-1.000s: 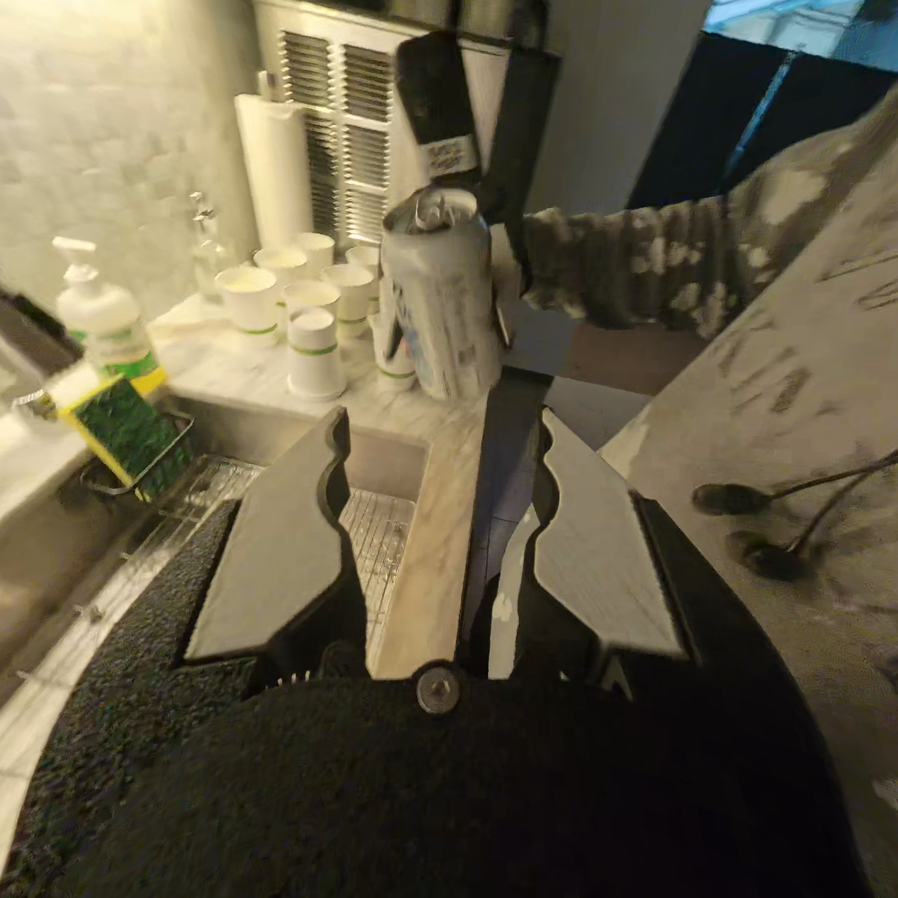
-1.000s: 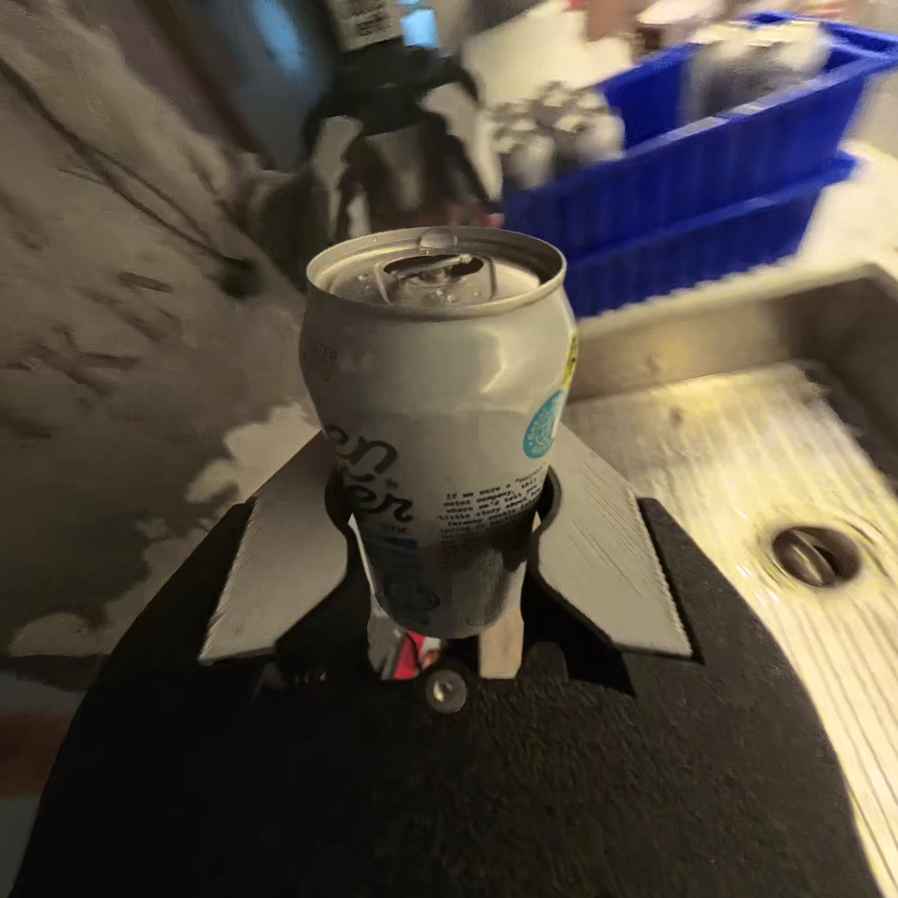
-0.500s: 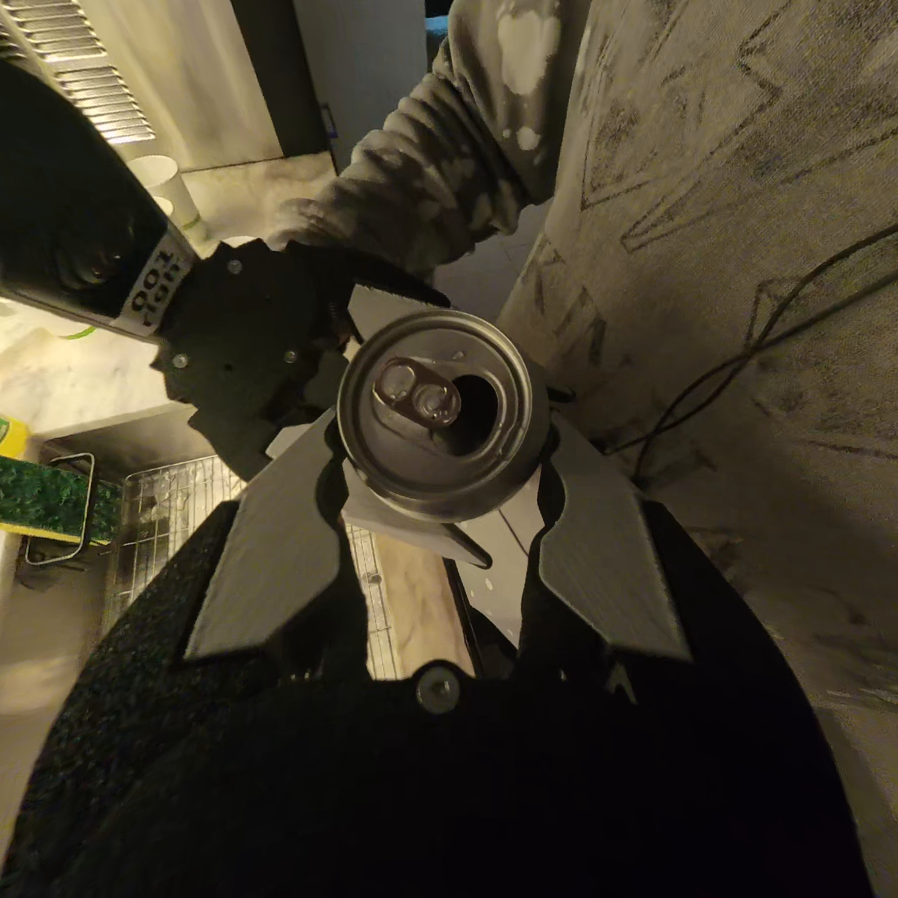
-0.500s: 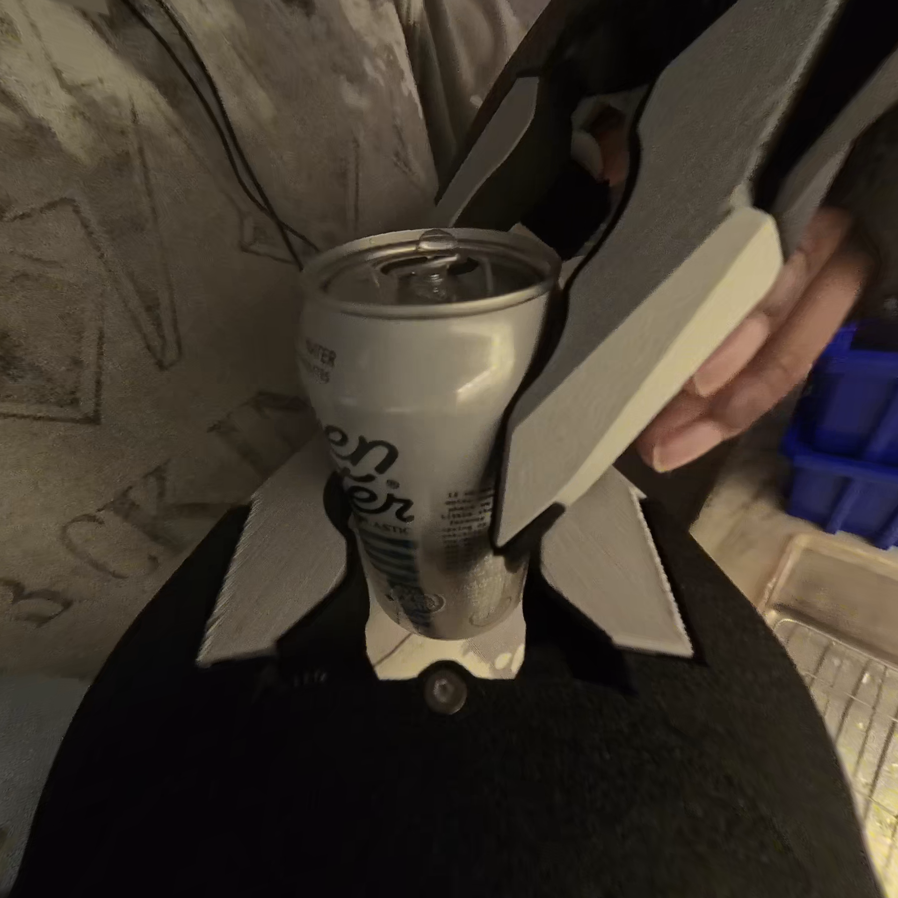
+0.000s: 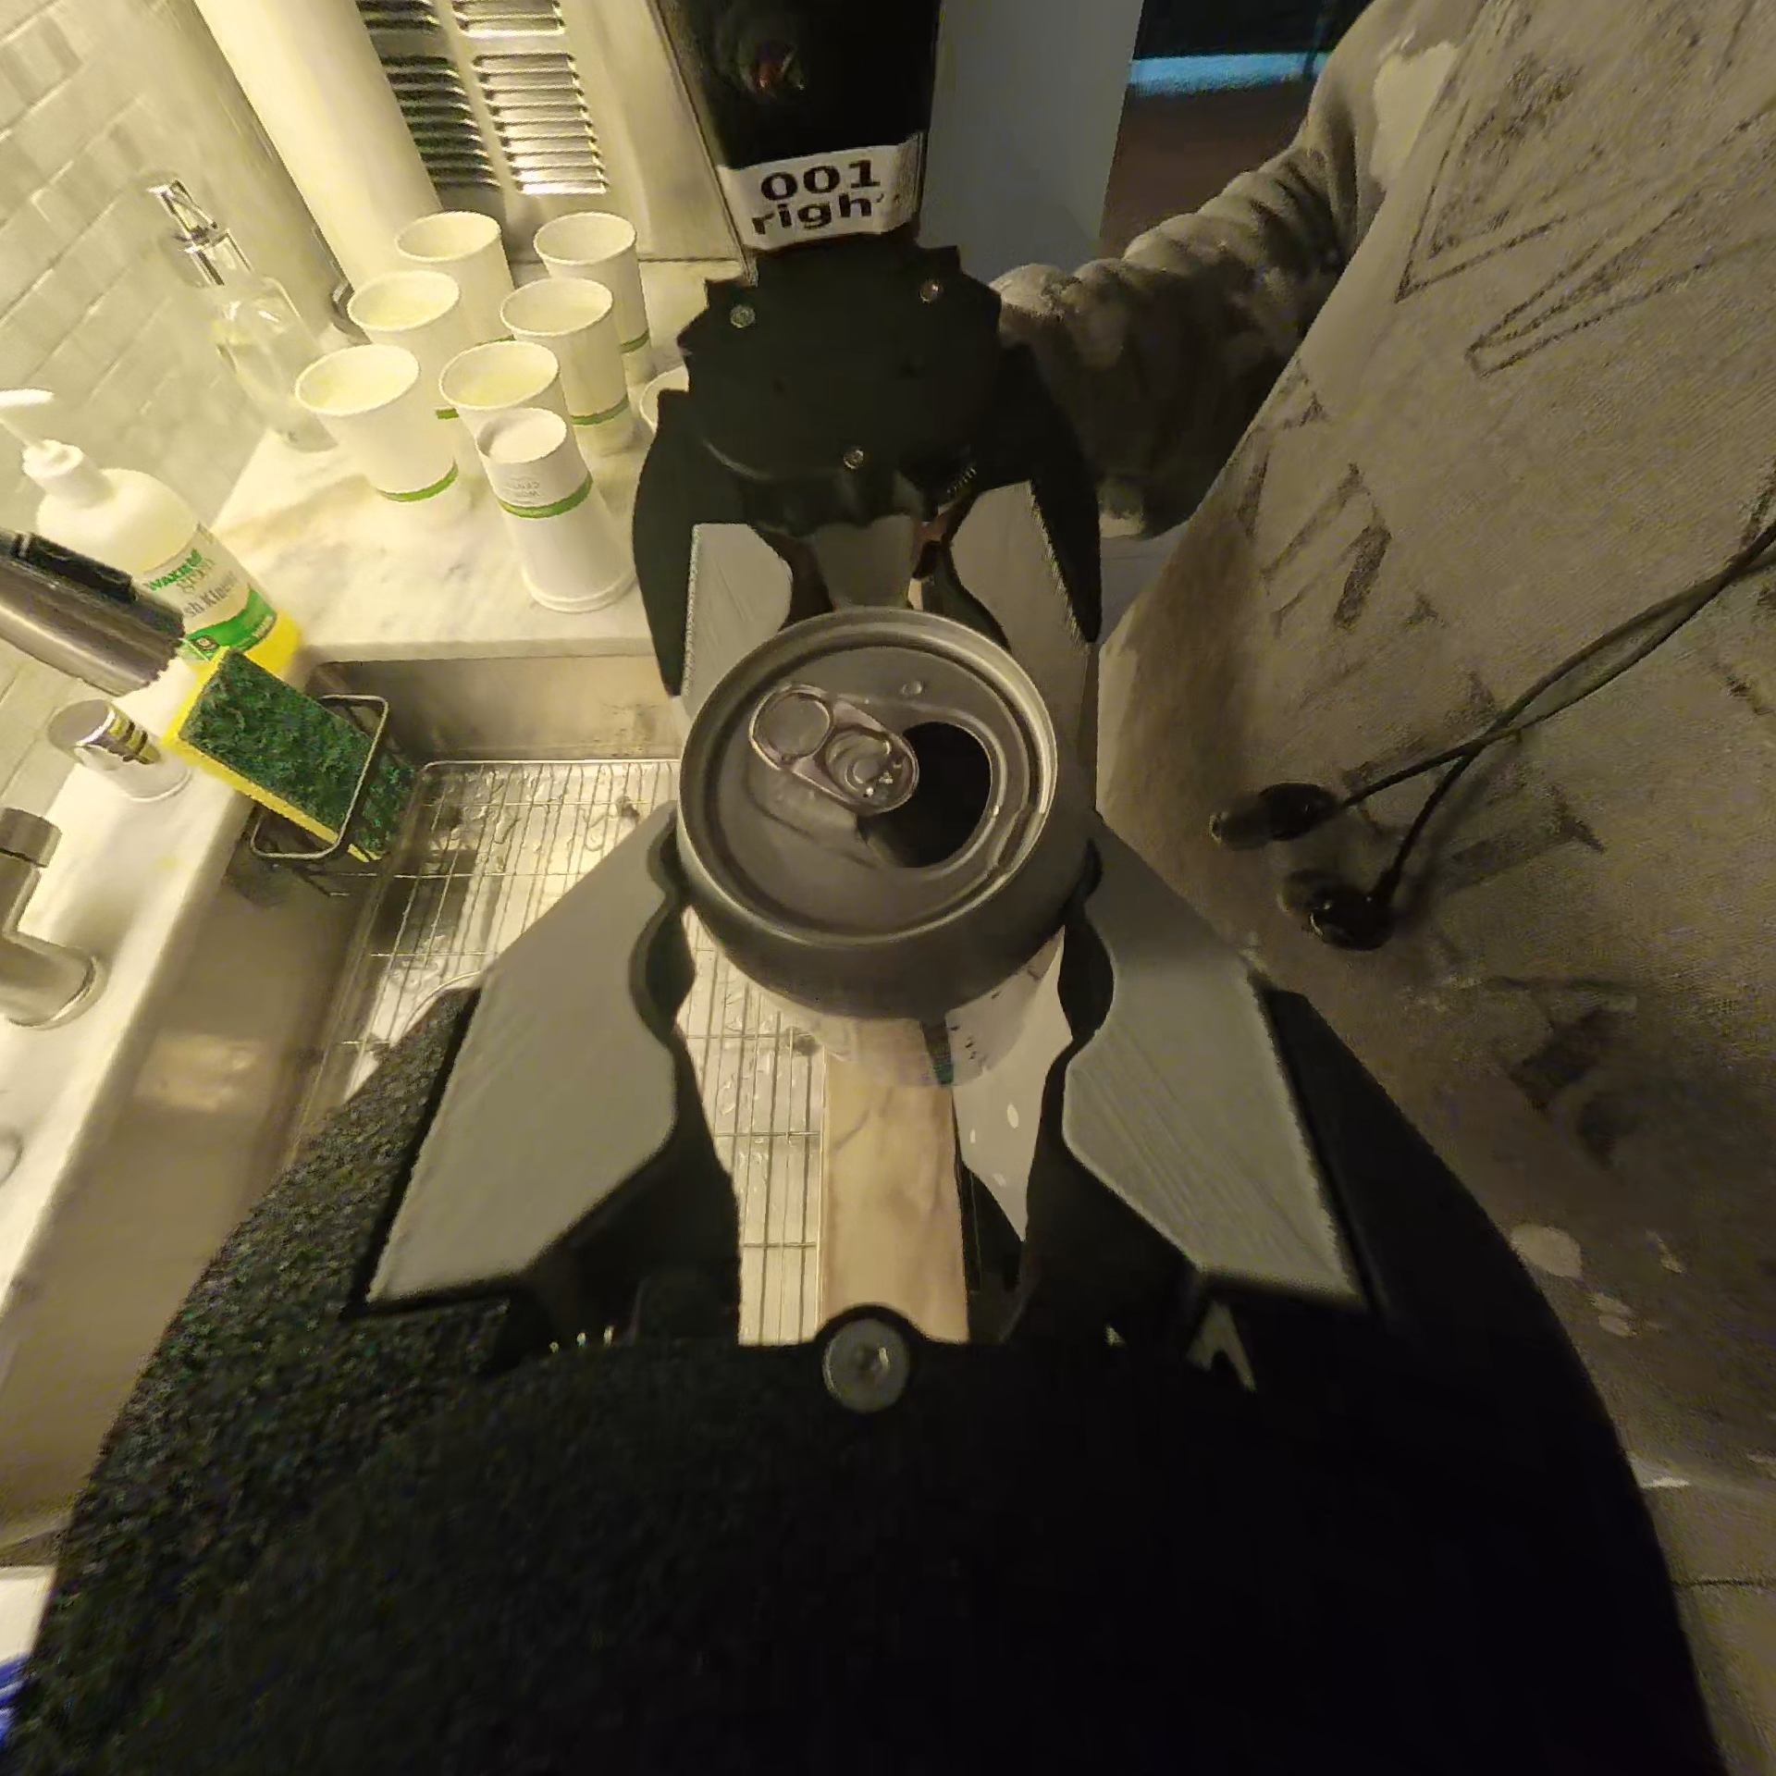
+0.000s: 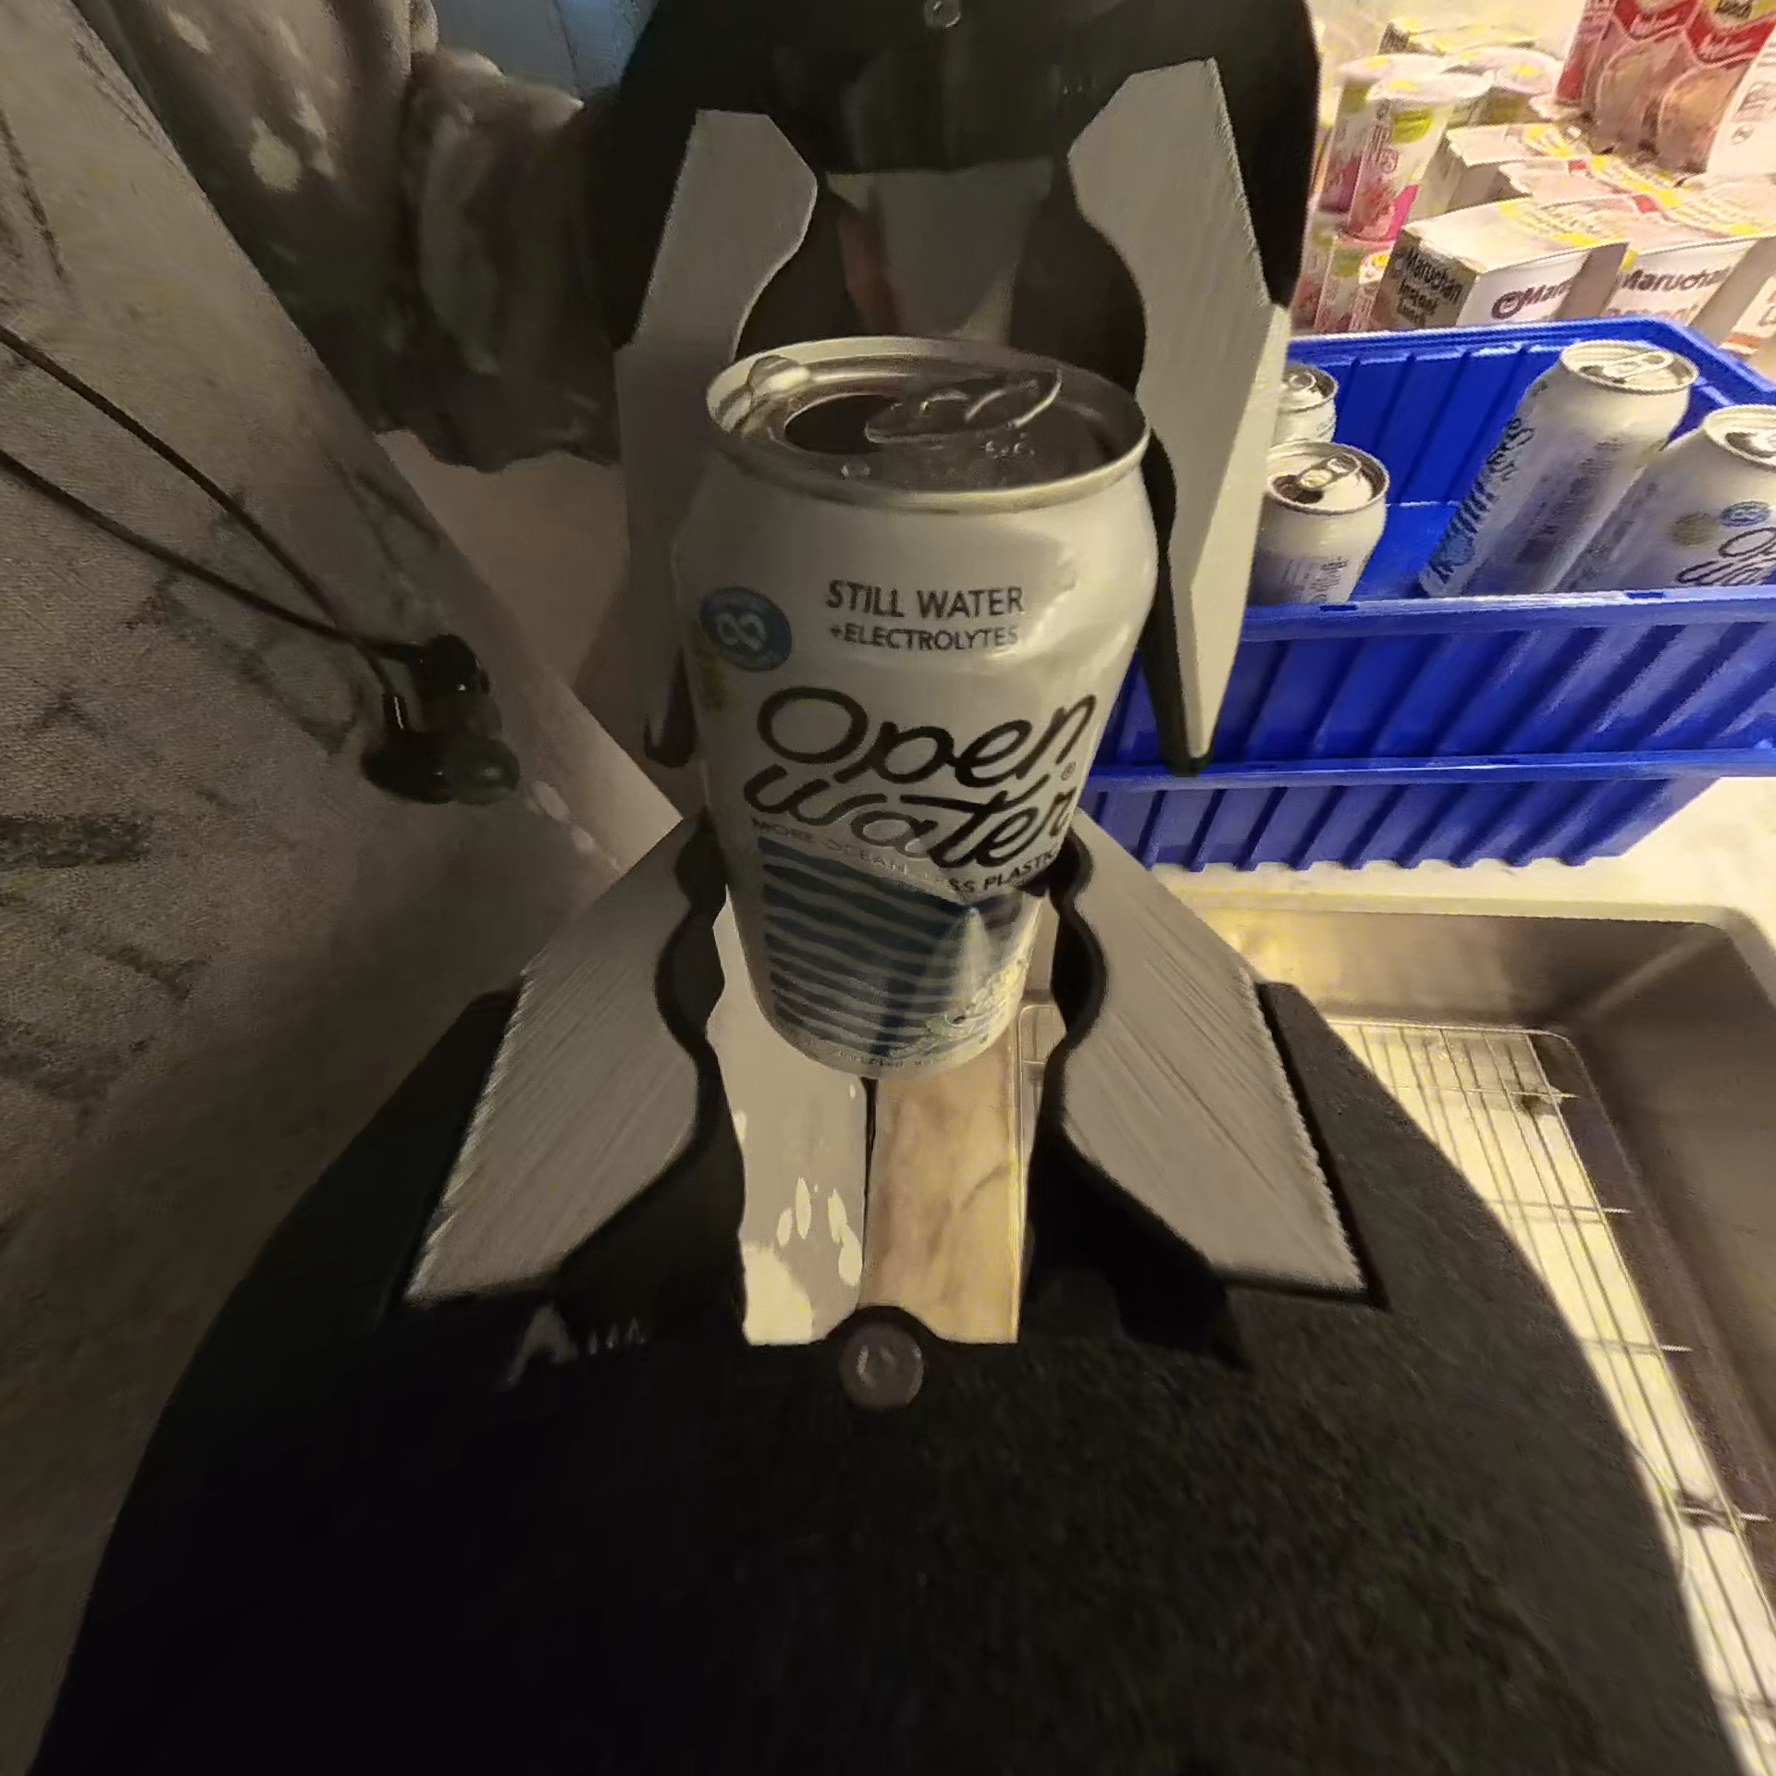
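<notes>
My left wrist camera looked down, close, onto the opened white aluminium drink can (image 5: 865, 817) at frame centre; my right one faced its side (image 6: 913, 692). Both shared it.

Paper cups (image 5: 481, 404), a green sponge (image 5: 279, 759), a soap bottle (image 5: 144, 538) and a blue crate (image 6: 1490, 730) of cans surround the sink (image 5: 240, 1009).

We see one white drinks can (image 6: 918, 711) with dark lettering and blue stripes, its top opened and the tab (image 5: 831, 745) folded back. It stands upright in the air above the sink edge, its lower body between the fingers of the right hand-held gripper (image 6: 879, 923).
</notes>
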The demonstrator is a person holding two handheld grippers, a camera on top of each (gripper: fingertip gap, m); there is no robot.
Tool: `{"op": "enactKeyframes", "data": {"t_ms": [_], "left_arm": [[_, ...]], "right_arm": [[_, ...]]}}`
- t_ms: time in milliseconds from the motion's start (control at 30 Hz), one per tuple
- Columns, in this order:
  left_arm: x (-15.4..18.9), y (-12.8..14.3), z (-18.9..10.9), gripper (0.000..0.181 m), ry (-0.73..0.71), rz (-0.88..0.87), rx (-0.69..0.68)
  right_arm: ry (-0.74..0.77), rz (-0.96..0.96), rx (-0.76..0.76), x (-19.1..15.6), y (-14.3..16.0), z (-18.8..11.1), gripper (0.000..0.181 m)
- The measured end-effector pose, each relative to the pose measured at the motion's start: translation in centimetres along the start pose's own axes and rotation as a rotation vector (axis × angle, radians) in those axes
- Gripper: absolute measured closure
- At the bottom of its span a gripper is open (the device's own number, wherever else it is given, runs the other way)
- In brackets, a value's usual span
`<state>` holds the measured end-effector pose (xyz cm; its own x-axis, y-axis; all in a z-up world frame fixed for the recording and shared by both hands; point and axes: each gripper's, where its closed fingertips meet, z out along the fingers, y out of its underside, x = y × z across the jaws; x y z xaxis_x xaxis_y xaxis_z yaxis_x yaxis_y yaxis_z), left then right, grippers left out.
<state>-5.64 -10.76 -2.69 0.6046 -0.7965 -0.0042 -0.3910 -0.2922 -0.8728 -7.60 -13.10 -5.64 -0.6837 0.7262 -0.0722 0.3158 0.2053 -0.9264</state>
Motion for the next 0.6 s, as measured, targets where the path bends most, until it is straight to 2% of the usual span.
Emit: {"op": "enactKeyframes", "data": {"t_ms": [167,367,467,600], "left_arm": [[0.1,0.2,-1.0,0.107,-0.013,0.004,0.021],[-1.8,0.8,-3.8,0.106,-0.122,-0.033,0.063],[-3.9,1.3,-6.6,0.106,-0.226,-0.048,0.07],[-8.5,2.7,-13.0,0.105,-0.427,-0.061,0.056]], "right_arm": [[0.033,-0.004,0.045,0.1,-0.6,0.7,0.113],[0.189,0.027,0.116,2.4,-1.3,0.8,0.117],[0.235,0.061,0.126,3.3,-1.0,0.6,0.119],[0.27,0.115,0.135,4.0,-0.1,-0.1,0.124]]}}
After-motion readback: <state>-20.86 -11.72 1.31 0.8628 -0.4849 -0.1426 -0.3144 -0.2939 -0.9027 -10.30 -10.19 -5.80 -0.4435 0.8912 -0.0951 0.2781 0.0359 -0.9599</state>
